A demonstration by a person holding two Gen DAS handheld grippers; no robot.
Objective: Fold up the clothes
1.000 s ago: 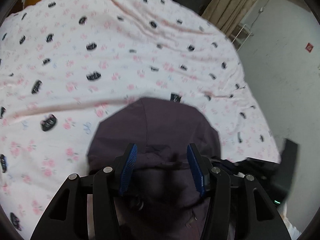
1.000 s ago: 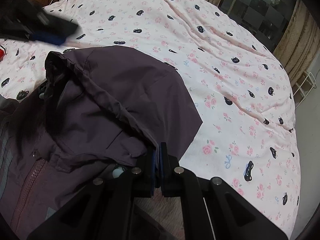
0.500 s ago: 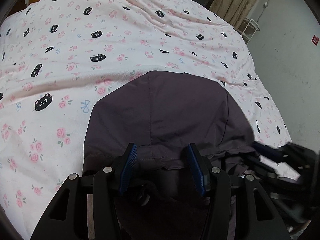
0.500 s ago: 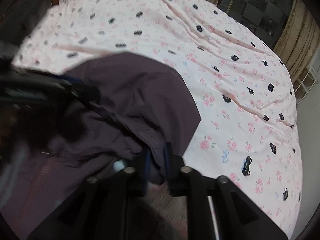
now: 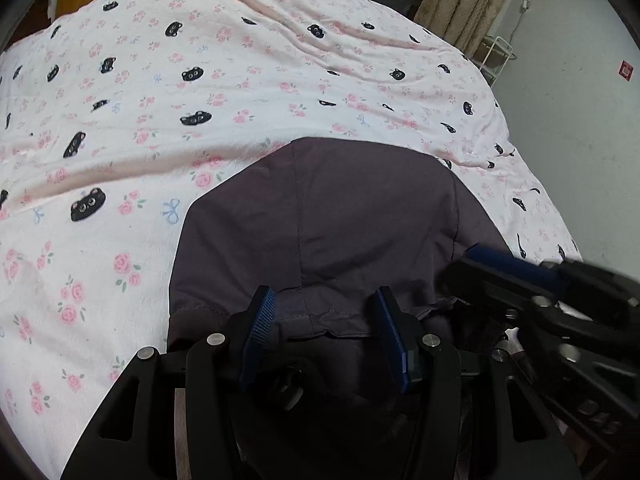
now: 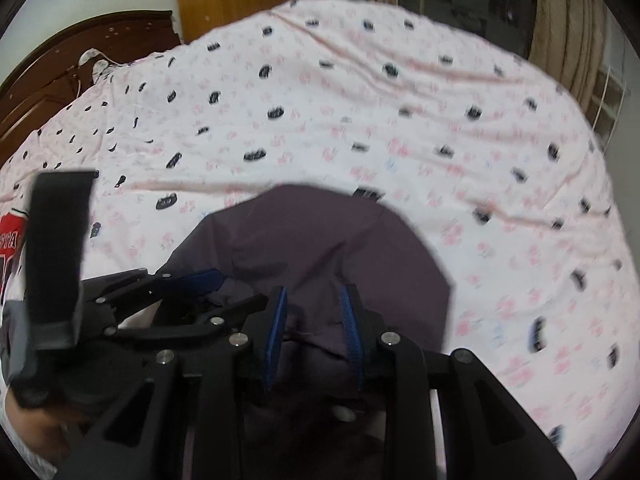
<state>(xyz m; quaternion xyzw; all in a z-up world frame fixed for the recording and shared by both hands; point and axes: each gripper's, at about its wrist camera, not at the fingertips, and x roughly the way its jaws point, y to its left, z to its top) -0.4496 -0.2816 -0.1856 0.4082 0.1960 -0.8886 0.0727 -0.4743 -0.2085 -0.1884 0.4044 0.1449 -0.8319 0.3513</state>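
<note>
A dark purple hooded jacket lies on the bed, its hood (image 5: 360,216) spread flat towards the far side. My left gripper (image 5: 326,312) stands open over the hood's hem, the fabric lying between and under its blue pads without being pinched. In the right wrist view the same hood (image 6: 320,240) sits just ahead of my right gripper (image 6: 314,308). Its jaws are closing with a narrow gap, purple cloth below them and not pressed. The right gripper (image 5: 512,268) shows blurred at the right of the left wrist view. The left gripper (image 6: 200,280) shows at the left of the right wrist view.
A pink bedspread (image 5: 240,80) printed with roses and black cat faces covers the bed. A red and white garment (image 6: 12,232) lies at the left edge. A brown headboard (image 6: 60,60) stands at the back left, with curtains (image 6: 560,20) and a white wire rack (image 5: 496,52) beyond the bed.
My right gripper let go of the hood's edge, opened, rose and rolled round to face over the hood. My left gripper sank a little towards the hood and stayed open.
</note>
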